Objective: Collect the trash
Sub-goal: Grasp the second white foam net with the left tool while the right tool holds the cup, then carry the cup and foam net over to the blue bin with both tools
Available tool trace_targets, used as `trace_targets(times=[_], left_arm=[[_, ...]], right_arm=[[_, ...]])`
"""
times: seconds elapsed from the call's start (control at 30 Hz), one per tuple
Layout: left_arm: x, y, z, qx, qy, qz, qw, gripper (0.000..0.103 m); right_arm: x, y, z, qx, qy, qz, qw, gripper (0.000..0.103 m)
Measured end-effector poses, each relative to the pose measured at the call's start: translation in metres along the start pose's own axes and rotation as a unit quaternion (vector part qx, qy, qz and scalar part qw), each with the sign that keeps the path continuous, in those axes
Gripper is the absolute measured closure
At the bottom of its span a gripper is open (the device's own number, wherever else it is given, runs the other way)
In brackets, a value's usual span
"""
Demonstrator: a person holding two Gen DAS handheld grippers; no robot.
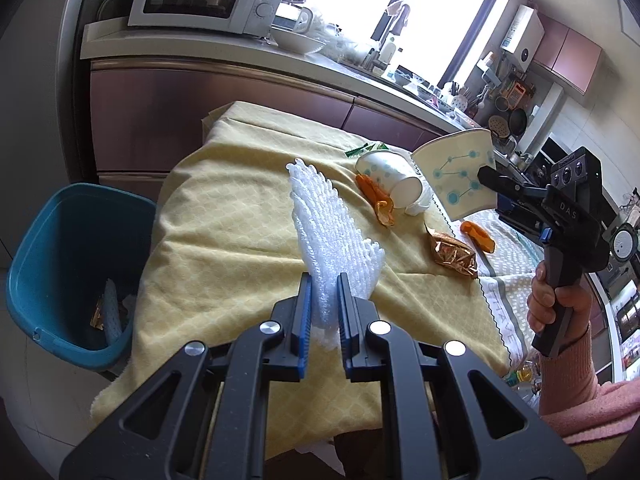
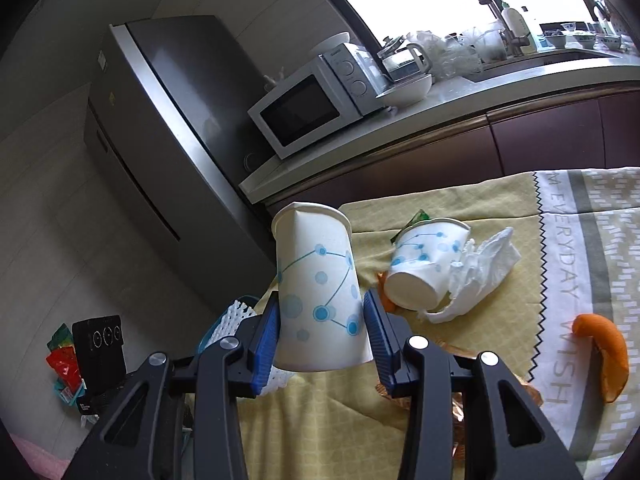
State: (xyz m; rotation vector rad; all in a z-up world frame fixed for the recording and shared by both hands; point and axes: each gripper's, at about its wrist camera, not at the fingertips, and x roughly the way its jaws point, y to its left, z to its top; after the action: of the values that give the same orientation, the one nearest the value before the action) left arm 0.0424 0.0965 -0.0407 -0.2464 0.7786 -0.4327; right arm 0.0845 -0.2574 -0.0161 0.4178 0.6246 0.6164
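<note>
Holding a white foam net (image 1: 332, 236) in the clamped left gripper (image 1: 325, 300) and a paper cup (image 2: 320, 292) in the closed right gripper (image 2: 322, 334), both above the table (image 1: 224, 236), the person has little in the blue bin (image 1: 60, 240), with another cup (image 1: 394, 178), peels and wrappers left.

Bare yellow cloth (image 1: 224, 240) lies open toward the blue bin (image 1: 60, 248); a fallen cup (image 1: 394, 182) and peels (image 1: 374, 196) crowd the far side.

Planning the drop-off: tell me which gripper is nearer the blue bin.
Left. The left gripper, shut on the foam net, is beside the blue bin at the table's left edge; the right gripper, holding a paper cup, is across the table.
</note>
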Motion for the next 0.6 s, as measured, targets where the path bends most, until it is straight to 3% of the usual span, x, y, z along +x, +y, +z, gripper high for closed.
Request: trace_targets(times=[0.6], left_arm=[[-0.088, 0.055, -0.004, -0.051, -0.07, 0.068, 0.9939, 0.09]], right_arm=[[0.078, 0.077, -0.008, -0.052, 0.078, 0.08, 0.992, 0.063]])
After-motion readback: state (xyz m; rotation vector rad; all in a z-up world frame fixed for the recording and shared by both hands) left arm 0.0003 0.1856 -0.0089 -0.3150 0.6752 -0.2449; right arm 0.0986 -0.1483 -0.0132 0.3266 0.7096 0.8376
